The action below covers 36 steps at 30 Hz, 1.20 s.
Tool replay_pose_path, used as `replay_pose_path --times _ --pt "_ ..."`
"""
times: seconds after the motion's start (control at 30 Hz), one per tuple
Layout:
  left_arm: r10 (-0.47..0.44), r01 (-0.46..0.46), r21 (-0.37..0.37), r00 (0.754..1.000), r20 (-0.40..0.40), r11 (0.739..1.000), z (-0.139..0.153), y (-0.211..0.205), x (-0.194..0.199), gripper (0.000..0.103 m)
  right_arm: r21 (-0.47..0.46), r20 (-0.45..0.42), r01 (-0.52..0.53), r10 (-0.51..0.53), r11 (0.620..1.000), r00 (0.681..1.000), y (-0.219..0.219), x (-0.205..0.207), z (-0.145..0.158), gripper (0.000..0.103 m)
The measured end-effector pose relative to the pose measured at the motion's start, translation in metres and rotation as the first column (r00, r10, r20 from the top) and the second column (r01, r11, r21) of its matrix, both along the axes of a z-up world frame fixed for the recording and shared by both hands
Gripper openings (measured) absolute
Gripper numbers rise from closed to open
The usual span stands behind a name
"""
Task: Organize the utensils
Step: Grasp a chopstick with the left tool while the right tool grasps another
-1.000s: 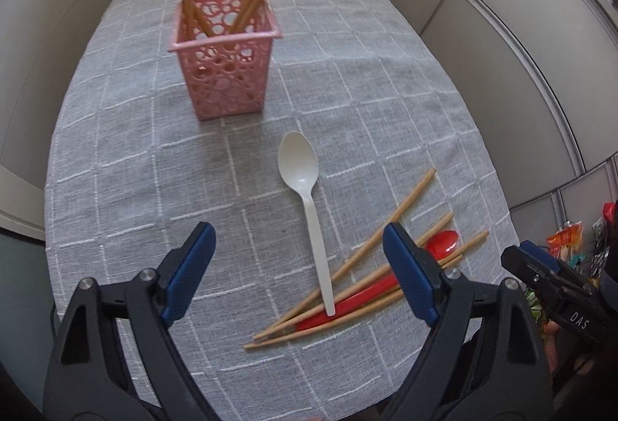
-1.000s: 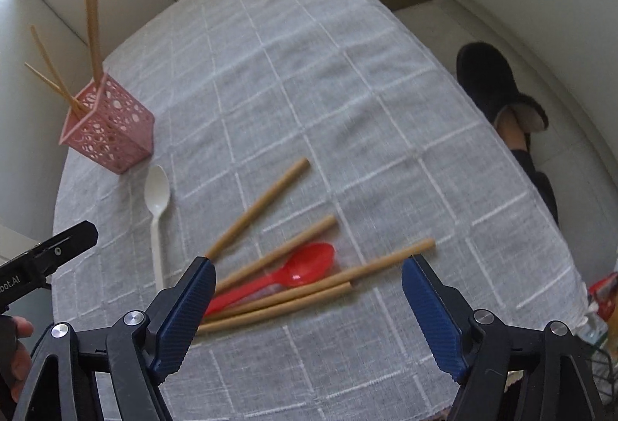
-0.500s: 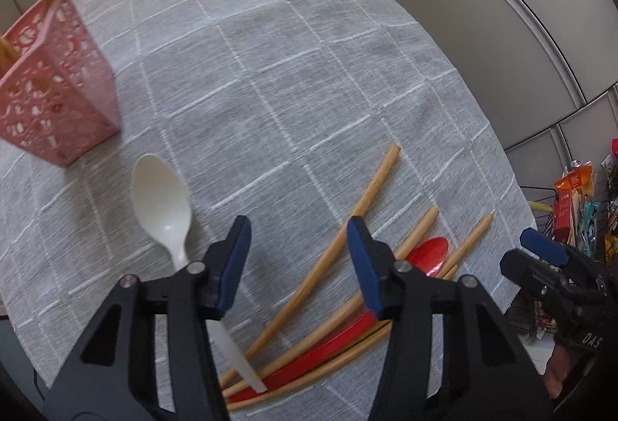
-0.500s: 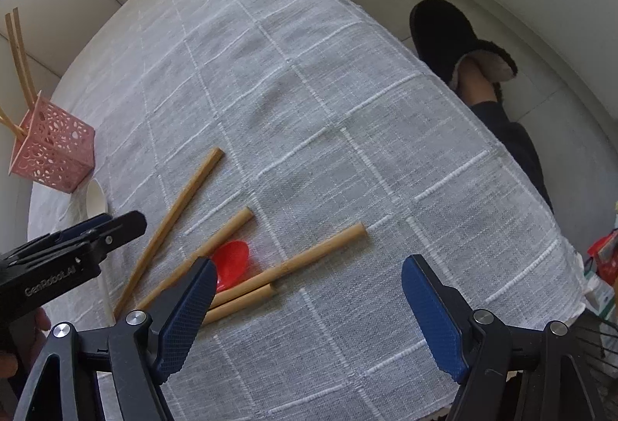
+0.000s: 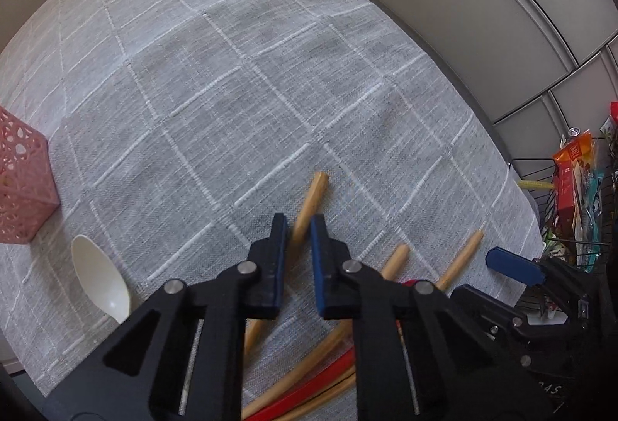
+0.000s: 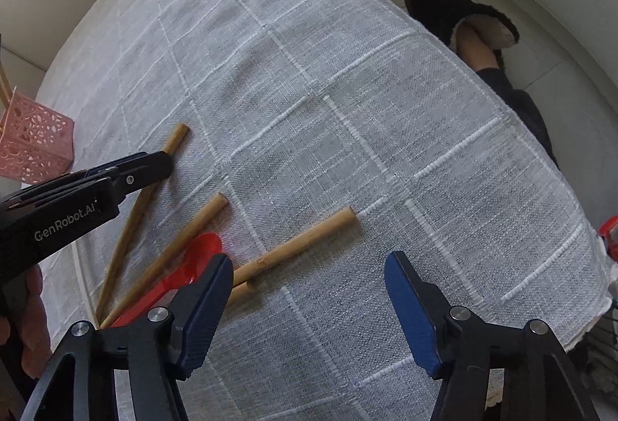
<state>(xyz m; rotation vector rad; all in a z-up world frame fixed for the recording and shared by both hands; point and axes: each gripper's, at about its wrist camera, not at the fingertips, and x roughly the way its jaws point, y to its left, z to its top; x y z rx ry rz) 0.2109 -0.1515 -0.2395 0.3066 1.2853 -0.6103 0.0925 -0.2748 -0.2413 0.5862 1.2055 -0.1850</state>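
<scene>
Several bamboo chopsticks fan out on the grey checked tablecloth over a red spoon. My left gripper points steeply down, its jaws closing on the leftmost chopstick, which runs between the blue pads; the right wrist view shows that gripper pinching the same stick. My right gripper hovers with its jaws closing but still wide, nothing touching the pads; a thick chopstick lies just ahead. A white spoon lies left, beside the pink perforated basket.
The pink basket holds upright chopsticks at the far left. A person's foot in a black slipper is on the floor beyond the table. A wire rack with packets stands off the right edge. Panel walls ring the table.
My left gripper swung right and down from above the white spoon to the leftmost chopstick, and its jaws narrowed around it. My right gripper sank a little and its jaws narrowed slightly.
</scene>
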Motion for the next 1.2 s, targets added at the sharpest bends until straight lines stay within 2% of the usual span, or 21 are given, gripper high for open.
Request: replay_pose_path --times 0.13,0.27,0.4,0.43,0.57,0.7,0.87,1.0,1.2 --pt "0.019 -0.020 0.018 0.999 0.027 1.000 0.005 0.011 -0.002 0.012 -0.002 0.003 0.033 -0.033 0.999 0.999 0.003 0.005 0.001 0.063" --pt "0.071 -0.070 -0.002 0.996 0.051 0.998 0.015 0.030 0.001 0.011 -0.009 0.007 0.069 -0.068 0.998 0.998 0.009 0.012 0.002 0.058" --pt "0.110 -0.107 -0.036 0.991 0.083 0.994 0.029 0.048 0.001 0.011 -0.075 0.005 0.106 -0.106 0.992 0.994 0.019 0.025 0.003 0.055" --pt "0.119 -0.115 -0.045 0.989 0.089 0.992 0.031 0.053 0.002 0.011 -0.074 0.000 0.112 -0.112 0.991 0.994 0.021 0.029 0.002 0.047" --pt "0.151 -0.143 -0.078 0.982 0.112 0.987 0.047 0.069 -0.002 0.011 -0.131 0.003 0.160 -0.161 0.978 0.987 0.031 0.038 0.002 0.035" --pt "0.172 -0.159 -0.098 0.975 0.141 0.982 0.059 0.086 -0.010 0.010 -0.132 0.014 0.209 -0.209 0.969 0.978 0.035 0.047 0.001 0.020" --pt "0.204 -0.186 -0.124 0.967 0.154 0.975 0.070 0.101 -0.012 0.010 -0.107 0.036 0.250 -0.248 0.962 0.968 0.032 0.059 0.000 0.015" --pt "0.237 -0.212 -0.156 0.956 0.170 0.965 0.082 0.115 -0.015 0.010 -0.056 0.069 0.245 -0.241 0.968 0.968 0.028 0.073 0.003 0.011" --pt "0.309 -0.269 -0.211 0.933 0.187 0.940 0.095 0.136 -0.012 0.009 -0.053 0.167 0.210 -0.199 0.976 0.966 0.030 0.086 0.027 0.009"
